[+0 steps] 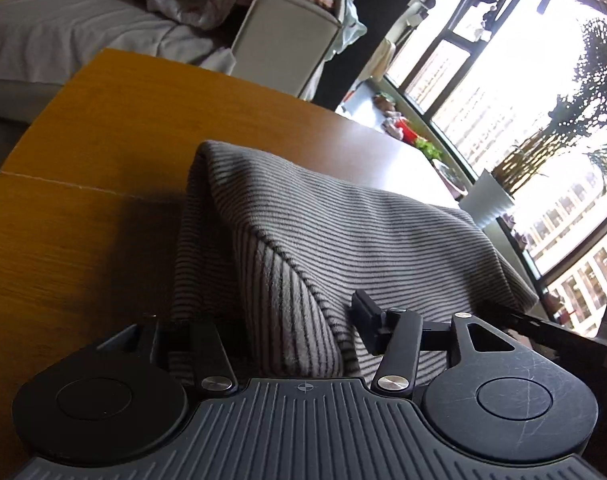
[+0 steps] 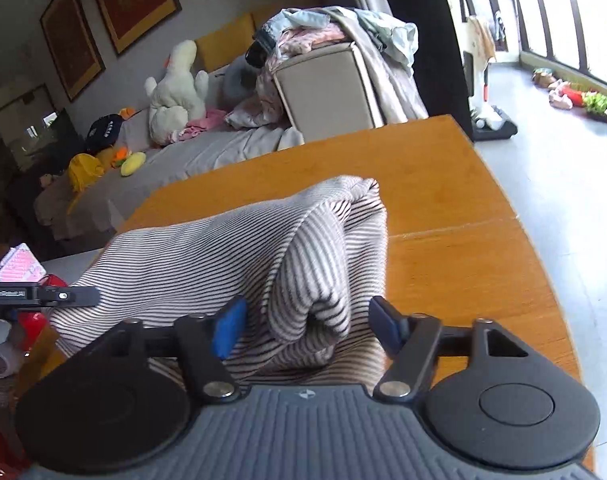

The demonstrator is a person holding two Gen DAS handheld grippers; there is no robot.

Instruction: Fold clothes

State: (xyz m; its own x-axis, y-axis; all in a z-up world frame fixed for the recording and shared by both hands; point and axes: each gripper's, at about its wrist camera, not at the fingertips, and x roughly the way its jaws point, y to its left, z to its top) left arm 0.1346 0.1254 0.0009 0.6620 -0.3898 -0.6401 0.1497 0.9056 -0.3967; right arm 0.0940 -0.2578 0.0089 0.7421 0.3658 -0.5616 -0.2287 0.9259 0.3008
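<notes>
We have the striped garment lying bunched on the wooden table, humped up between our two hands, which we take to be a fold in progress: each claw sits at one end of the cloth so that a doubled edge can be carried across evenly. Our right claw stands apart, its blue pads on either side of a rolled bundle of the stripes; the cloth lies between them, yet neither pad presses on it, so we judge it either just let go or not yet taken. Our left claw is harder to read: one black finger shows clear beside a hanging fold, the other is hidden behind the fabric, and the cloth fills the gap; whether it is pinched we cannot tell. The left wrist view gives us the window, a potted plant and the far side of the hump, with the tip of the other tool at the right edge. The right wrist view shows what that one lacks: the sofa with a plush toy, a heap of other clothes on a pale armchair, framed pictures on the wall, and the left tool's bar coming in from the left edge.
</notes>
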